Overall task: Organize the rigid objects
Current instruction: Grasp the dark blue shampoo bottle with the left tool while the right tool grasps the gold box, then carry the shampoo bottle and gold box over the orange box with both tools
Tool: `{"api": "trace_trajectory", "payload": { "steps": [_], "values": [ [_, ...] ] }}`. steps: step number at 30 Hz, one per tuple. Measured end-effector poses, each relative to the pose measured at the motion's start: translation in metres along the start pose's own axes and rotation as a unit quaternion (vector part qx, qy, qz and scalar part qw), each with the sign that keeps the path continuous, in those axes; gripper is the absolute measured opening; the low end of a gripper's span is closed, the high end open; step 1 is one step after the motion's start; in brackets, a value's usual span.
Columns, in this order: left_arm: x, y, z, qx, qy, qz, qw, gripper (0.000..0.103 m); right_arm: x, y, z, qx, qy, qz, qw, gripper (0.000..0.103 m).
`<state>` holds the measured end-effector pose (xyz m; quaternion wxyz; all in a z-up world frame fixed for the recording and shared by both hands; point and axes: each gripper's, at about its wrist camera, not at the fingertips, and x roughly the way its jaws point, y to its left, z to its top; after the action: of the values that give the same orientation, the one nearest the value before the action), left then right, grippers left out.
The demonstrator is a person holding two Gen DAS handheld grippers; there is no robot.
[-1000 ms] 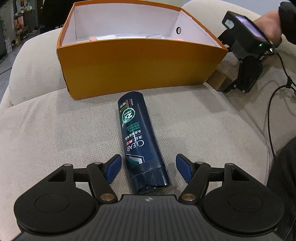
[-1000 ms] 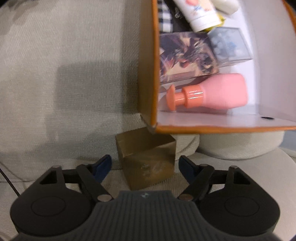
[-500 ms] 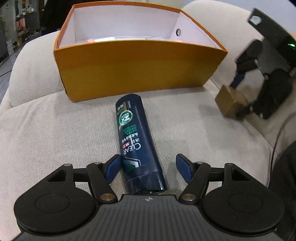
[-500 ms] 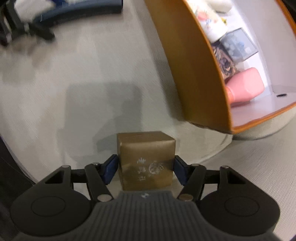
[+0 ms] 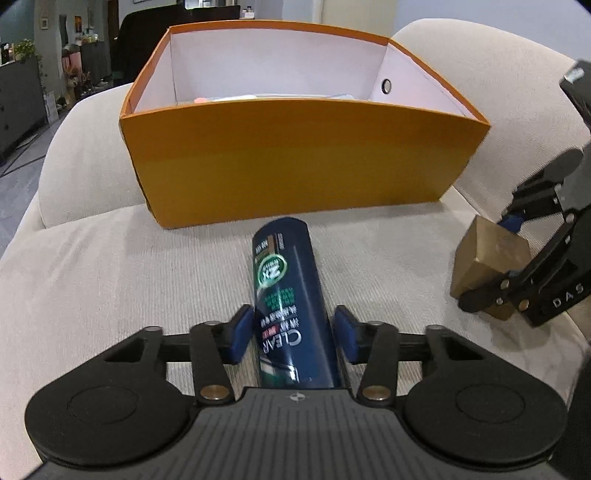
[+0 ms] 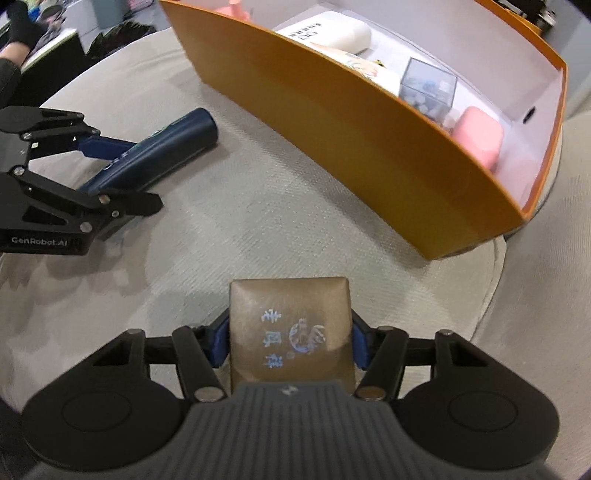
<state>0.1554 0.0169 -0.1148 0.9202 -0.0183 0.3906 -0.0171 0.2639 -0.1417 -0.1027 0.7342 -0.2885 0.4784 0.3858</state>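
A dark blue CLEAR bottle (image 5: 288, 295) (image 6: 166, 147) lies on the beige sofa cushion, pointing at the orange box (image 5: 295, 166) (image 6: 369, 129). My left gripper (image 5: 293, 332) (image 6: 142, 177) straddles its near end. The jaws are closing, and the blue pads press both of its sides. A gold cube box (image 6: 290, 325) (image 5: 487, 254) with printed characters hangs above the cushion to the right. My right gripper (image 6: 290, 339) (image 5: 491, 258) is still closing on it, with its pads against the cube's two sides.
The orange box holds a pink bottle (image 6: 480, 136), a clear cube case (image 6: 428, 85) and a white bottle (image 6: 332, 33). Its near wall stands just beyond the blue bottle. The sofa back (image 5: 480, 66) rises behind and to the right. Furniture stands past the cushion's left edge.
The left jaws came in from wide apart onto the blue bottle. The right gripper closed on the gold cube beside the orange box, rolled, and carried it out over the cushion.
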Motion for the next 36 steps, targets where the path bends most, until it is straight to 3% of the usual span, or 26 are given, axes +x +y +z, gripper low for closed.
{"api": "trace_trajectory", "payload": {
  "steps": [11,24,36],
  "values": [
    [0.005,0.001,0.003,-0.001,-0.012,0.009,0.9999,0.042,-0.006,-0.013,-0.016,0.033,-0.036,0.026,0.998,0.06],
    [-0.015,0.014,0.004,-0.018,-0.018,-0.006,0.9997,0.038,-0.004,-0.009,-0.014,0.049,-0.036,0.013,0.998,0.059],
    [-0.044,0.02,0.014,-0.026,-0.046,-0.016,0.9985,0.037,-0.031,-0.008,-0.012,0.061,-0.055,0.001,0.997,0.059]
  ]
}}
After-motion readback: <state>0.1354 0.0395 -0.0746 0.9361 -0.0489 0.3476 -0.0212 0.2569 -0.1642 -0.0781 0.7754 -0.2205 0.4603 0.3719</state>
